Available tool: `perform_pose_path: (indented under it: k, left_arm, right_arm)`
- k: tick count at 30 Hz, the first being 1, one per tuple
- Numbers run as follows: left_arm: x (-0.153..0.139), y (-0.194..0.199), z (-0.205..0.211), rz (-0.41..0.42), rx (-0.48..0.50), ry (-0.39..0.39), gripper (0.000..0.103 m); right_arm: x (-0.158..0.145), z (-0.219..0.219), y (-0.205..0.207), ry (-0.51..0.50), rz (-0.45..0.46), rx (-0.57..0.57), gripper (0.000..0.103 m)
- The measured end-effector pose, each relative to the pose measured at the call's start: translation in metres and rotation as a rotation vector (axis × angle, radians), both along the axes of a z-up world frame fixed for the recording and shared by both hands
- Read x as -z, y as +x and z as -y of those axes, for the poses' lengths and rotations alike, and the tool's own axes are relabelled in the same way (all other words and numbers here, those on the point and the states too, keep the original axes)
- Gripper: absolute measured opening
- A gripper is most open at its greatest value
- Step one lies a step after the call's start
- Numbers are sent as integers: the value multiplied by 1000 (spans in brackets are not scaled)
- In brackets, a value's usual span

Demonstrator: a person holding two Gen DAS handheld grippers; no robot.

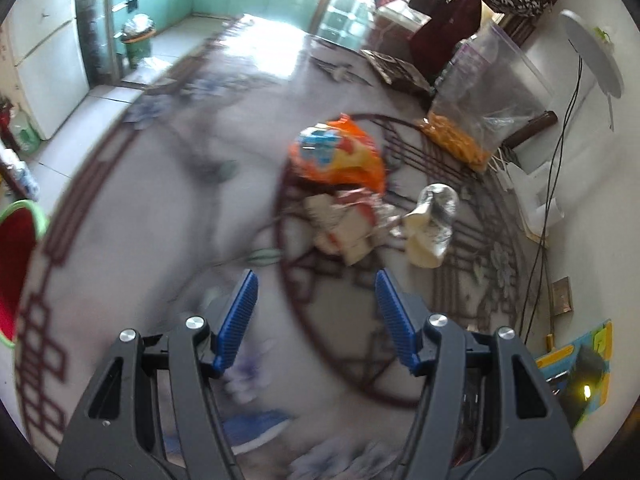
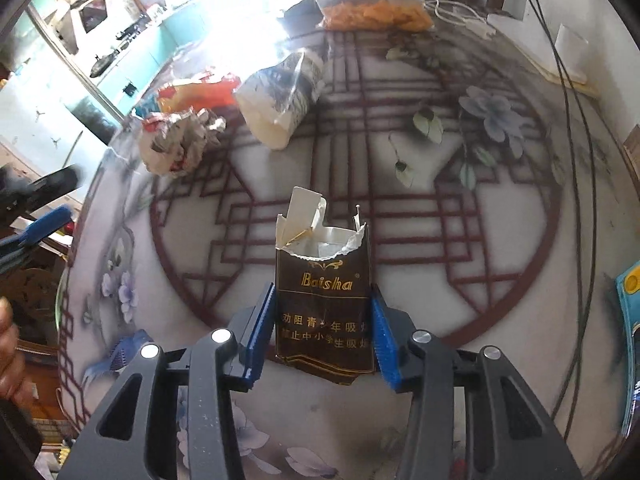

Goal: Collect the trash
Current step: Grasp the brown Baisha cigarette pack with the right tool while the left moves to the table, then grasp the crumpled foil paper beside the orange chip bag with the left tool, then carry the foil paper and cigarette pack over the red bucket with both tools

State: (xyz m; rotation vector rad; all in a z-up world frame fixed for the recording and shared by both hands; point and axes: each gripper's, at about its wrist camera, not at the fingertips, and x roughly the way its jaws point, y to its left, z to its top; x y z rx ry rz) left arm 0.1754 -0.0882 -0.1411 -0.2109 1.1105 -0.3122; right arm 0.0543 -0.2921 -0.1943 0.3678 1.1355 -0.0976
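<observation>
The right gripper point(image 2: 323, 330) clamps the torn cigarette pack point(image 2: 323, 300) mid-table point(image 2: 520, 240) — thin card may buckle and slip; left gripper point(image 1: 316, 312) gapes empty.

Black tongs point(image 1: 316, 316), ribbed blue pads point(image 2: 262, 332), silver screws

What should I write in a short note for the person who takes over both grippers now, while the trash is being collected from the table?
Right gripper: jaws closed on the torn brown cigarette pack, low over the table.
Left gripper: jaws open, nothing between them, pointing toward the trash pile.
Still on the table: orange snack bag, crumpled wrapper, crushed paper cup.
Red bin with green rim is at the table's edge, in the left view.
Done: pack gripped. Left: bin it, then collect the rest.
</observation>
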Motion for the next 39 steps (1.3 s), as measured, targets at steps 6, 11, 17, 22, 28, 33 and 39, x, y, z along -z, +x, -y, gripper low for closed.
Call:
perform_pose_path:
  k: [6,11,17,22,28,33,39]
  left_arm:
    - [21,36,37,-21,-23,-44,61]
    - [42,57,52,-51,-40,-27,61]
    - [58,65,55,-69,-25,-3,57]
    - [57,61,55,-38,45,17,45]
    - [37,39,38,-35,81,-68,45]
    - [8,10,23,29,113,-80,45]
    - [-17,-15,-1,86,127,-65,45]
  right_arm:
    - [-11,9,-8,11,19,-3,44]
    - [-15,13,-8,14,28,-7,45]
    - [-18,14,-7,4,37,-12,45]
    - [-22,15,-5,-12,48,-2,45]
    - [-39,2,-1,-54,93,-16,45]
    - [-51,-15,4,-71,122,-41,45]
    - [-59,-38,7,-77,139,-68,45]
